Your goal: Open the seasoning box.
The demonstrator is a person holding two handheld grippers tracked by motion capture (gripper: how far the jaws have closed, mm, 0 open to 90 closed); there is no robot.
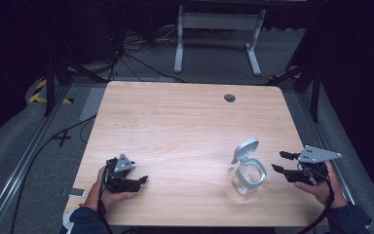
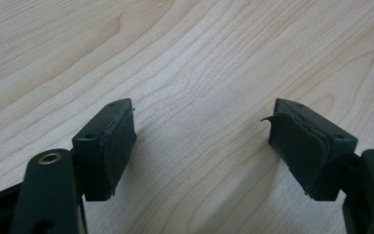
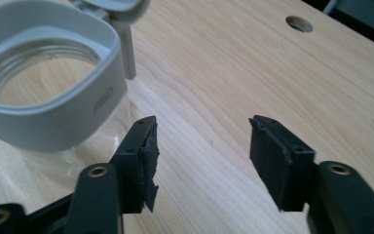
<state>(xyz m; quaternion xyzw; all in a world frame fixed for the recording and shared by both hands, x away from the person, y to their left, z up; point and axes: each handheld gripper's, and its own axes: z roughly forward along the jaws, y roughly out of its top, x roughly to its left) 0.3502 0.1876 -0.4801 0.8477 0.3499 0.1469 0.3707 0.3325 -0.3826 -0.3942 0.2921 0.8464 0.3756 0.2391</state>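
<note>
A clear glass jar (image 1: 248,177) with a grey collar stands on the wooden table (image 1: 185,126) at the right front, its hinged grey lid (image 1: 246,148) flipped up and open. My right gripper (image 1: 278,161) is just right of the jar, apart from it, jaws spread with nothing between them. In the right gripper view the jar (image 3: 44,114) sits left of the open right gripper (image 3: 202,134), with the lid (image 3: 114,6) at the top edge. My left gripper (image 1: 140,174) rests low at the left front, open. In the left gripper view the left gripper (image 2: 202,124) has bare wood between its pads.
A round cable hole (image 1: 230,98) lies near the table's far edge, and the same hole (image 3: 298,23) appears in the right gripper view. A white stand (image 1: 219,34) and cables are on the floor beyond. A small flat device (image 1: 73,192) lies by the table's left front corner.
</note>
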